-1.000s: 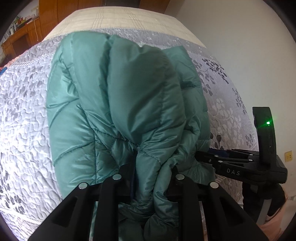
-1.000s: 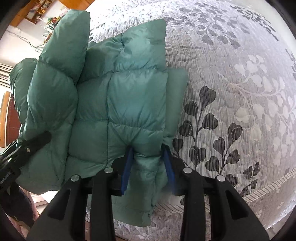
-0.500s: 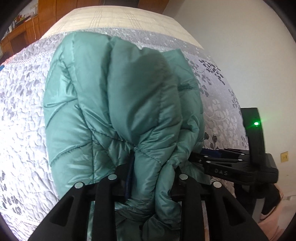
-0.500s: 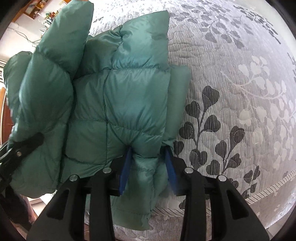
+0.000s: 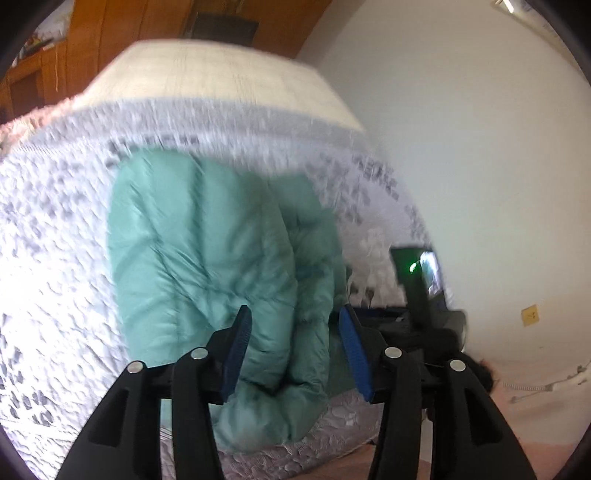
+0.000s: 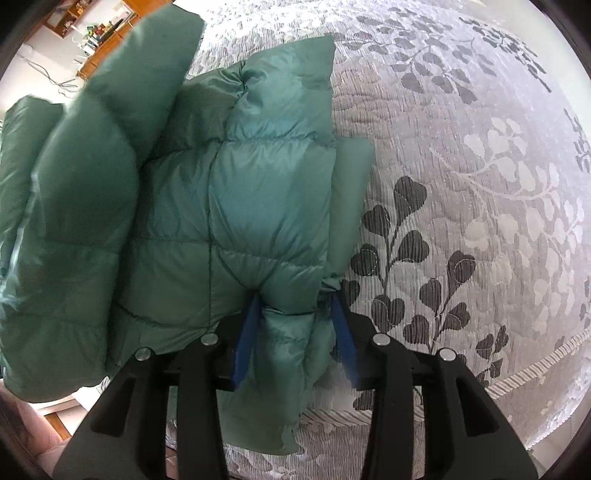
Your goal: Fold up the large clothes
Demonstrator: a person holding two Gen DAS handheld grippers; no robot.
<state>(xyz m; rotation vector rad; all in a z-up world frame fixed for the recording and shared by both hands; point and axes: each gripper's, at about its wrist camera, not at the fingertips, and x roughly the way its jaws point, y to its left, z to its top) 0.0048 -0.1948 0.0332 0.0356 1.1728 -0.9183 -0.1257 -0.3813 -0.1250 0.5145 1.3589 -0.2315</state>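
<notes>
The green puffer jacket (image 6: pixel 221 206) lies folded into a thick bundle on the bed, near the mattress's near edge, its quilted panels stacked in layers. In the right wrist view a puffy sleeve or side fold (image 6: pixel 110 147) bulges up at about 10 o'clock from the bundle's middle, and a thinner flap pokes out at 3 o'clock onto the bedspread.

The right gripper (image 6: pixel 295 325) pinches a bunched corner of the jacket at the bundle's 6 o'clock edge; its blue pads (image 6: pixel 245 339) press into the fabric from both sides, and the cloth puckers between them and hangs below over the mattress edge.

In the left wrist view, which is motion-blurred, the left gripper (image 5: pixel 295 350) stands spread, its blue pads (image 5: pixel 236 354) well apart with the jacket (image 5: pixel 207 280) visible between them but not clamped. The jacket's rounded near fold droops just over the bed's edge at 6 o'clock. At 3 o'clock the right gripper's black body (image 5: pixel 417 314) shows with a small green light.

The white bedspread (image 6: pixel 461 184), patterned with grey leaves, spreads around the jacket. A cream blanket (image 5: pixel 221 81) covers the far end at 12 o'clock, with a wooden cabinet (image 5: pixel 129 33) behind and a white wall (image 5: pixel 461 147) at 2 o'clock.
</notes>
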